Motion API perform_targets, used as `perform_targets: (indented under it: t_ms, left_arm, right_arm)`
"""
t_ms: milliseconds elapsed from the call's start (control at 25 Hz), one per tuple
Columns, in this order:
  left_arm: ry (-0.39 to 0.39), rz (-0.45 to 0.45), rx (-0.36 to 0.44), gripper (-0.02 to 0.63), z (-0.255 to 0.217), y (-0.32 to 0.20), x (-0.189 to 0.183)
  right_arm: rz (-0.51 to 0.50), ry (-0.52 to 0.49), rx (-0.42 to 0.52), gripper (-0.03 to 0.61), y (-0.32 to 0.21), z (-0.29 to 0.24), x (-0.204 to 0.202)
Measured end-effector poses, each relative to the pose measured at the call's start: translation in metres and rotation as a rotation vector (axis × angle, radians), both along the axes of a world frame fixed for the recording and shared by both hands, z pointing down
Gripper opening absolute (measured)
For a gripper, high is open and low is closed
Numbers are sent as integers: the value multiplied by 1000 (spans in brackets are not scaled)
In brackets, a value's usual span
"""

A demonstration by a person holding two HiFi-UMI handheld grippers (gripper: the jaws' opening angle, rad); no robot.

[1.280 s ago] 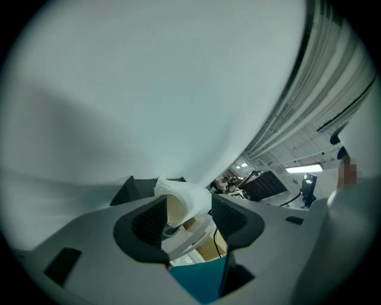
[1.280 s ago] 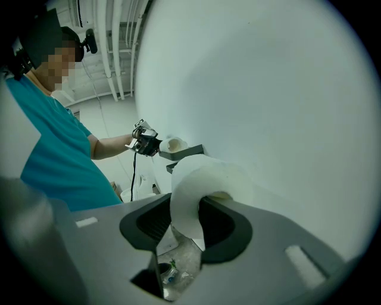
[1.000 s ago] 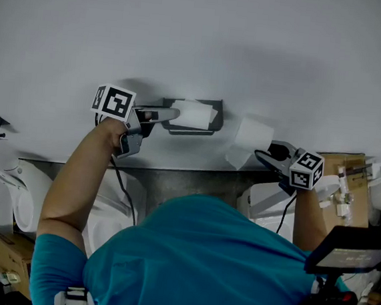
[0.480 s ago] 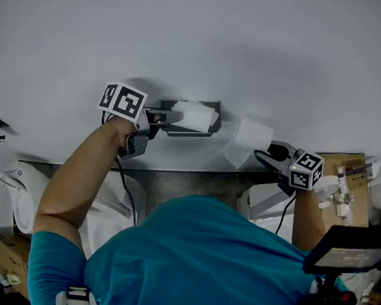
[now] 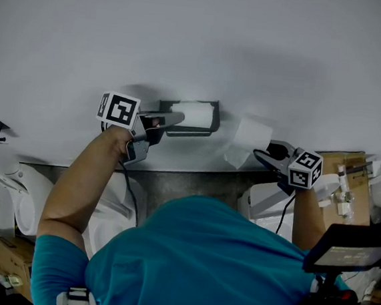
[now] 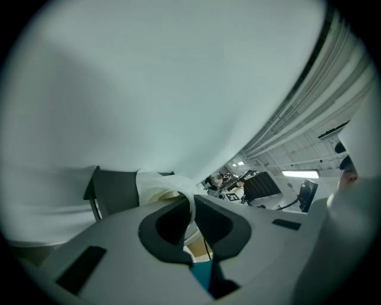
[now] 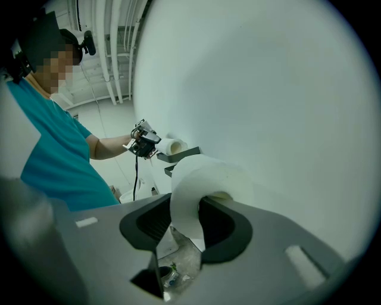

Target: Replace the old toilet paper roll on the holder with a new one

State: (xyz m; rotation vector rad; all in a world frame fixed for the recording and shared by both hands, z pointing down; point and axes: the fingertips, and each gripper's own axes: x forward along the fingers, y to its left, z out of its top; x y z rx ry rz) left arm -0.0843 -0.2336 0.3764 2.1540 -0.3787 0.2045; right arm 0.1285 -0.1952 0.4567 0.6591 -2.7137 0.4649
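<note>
White old roll [image 5: 195, 115] lies in the dark holder [image 5: 215, 117], new roll [image 5: 252, 140] nearby.

Hidden and unreadable parts
In the left gripper view, the left gripper [image 6: 190, 202], whose jaws had just been closing on the old roll [image 6: 156, 183], hid the lower part of the holder [image 6: 116, 190], and the figures [image 6: 223, 179] right of centre were too small to tell. In the right gripper view, the right gripper [image 7: 188, 215] covered the underside of the new roll [image 7: 208, 176].

Two rolls: one thin white toilet paper roll [image 5: 195, 114], one fuller white toilet paper roll [image 5: 250, 139]; one dark grey metal wall holder [image 5: 189, 133]; one person in a teal shirt [image 5: 200, 263]
</note>
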Motion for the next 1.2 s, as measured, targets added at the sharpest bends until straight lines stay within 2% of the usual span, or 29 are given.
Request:
perform_targets:
  t_ms: [200, 560, 960, 1200]
  left_arm:
    - [-22, 5, 61, 23, -4, 4, 5]
    - [-5, 38, 103, 21, -15, 17, 21]
    - [46, 120, 114, 21, -16, 54, 63]
    - [90, 140, 120, 21, -15, 69, 79]
  right_arm:
    - [12, -14, 5, 137, -3, -4, 2]
    - [14, -21, 5, 137, -3, -3, 2]
    - [7, -23, 10, 137, -4, -6, 2]
    - [-4, -10, -1, 137, -3, -5, -1]
